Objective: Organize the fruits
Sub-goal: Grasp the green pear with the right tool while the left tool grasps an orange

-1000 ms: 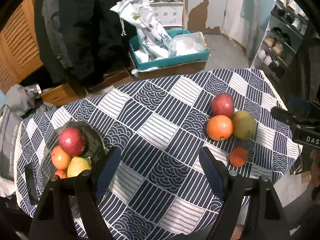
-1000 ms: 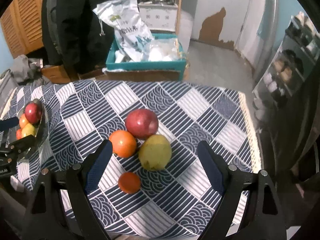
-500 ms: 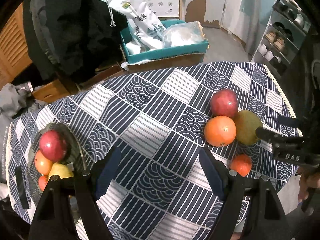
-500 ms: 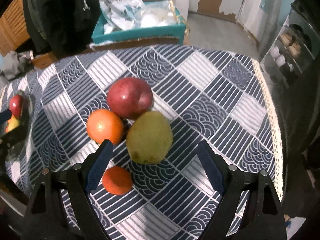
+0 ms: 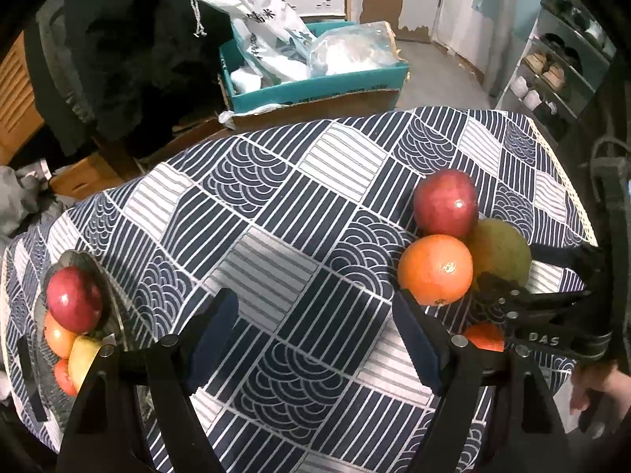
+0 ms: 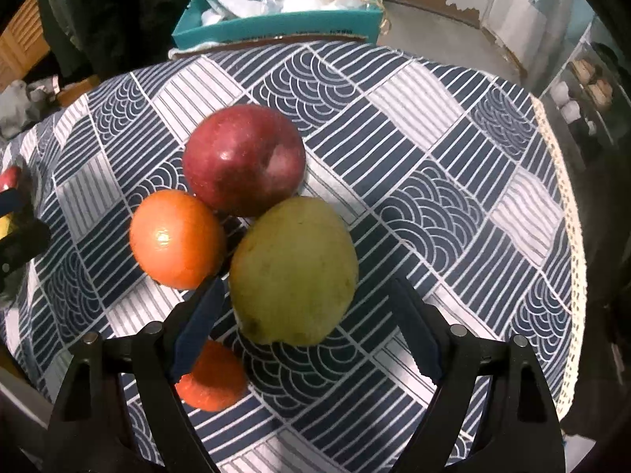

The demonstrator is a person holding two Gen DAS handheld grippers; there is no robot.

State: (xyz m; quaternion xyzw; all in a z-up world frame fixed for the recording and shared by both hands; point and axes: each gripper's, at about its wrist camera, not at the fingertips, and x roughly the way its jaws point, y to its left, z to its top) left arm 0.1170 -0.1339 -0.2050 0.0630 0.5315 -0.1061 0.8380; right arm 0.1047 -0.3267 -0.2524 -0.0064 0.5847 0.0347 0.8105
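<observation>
Fruits sit clustered at centre frame on the counter: the green pear lies just ahead of the wide-open, empty right gripper (lined up to grab it); left gripper also gapes empty.

A navy-and-white patterned cloth covers the desk, beyond which a teal box holding white plastic bags sits on the floor, with a shoe rack at right and dark clothing hanging at left.
</observation>
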